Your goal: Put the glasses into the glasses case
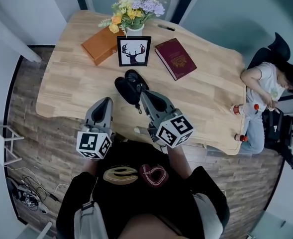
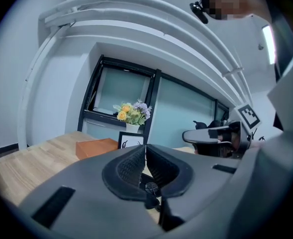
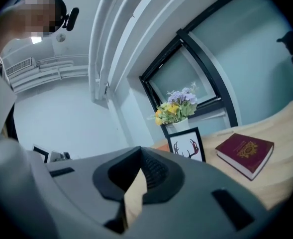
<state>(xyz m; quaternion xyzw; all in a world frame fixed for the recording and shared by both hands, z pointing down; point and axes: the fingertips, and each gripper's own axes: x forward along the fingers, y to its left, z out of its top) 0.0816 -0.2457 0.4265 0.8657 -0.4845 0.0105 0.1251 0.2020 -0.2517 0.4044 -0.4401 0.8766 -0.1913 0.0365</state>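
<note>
right hand-held gripper (image 3: 141,151) closed, holding nothing

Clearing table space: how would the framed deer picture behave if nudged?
The framed deer picture stands upright on a thin edge, so it would likely tip over. Its slim frame looks stiff and light; any glass front could break.

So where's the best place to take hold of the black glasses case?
On the black glasses case, probably the thin rim of the near half, coming from the person's side. It appears to lie open on the table as two rounded halves, each likely too broad to span, but an edge can be pinched. The right gripper, shut, sits beside that near edge.
</note>
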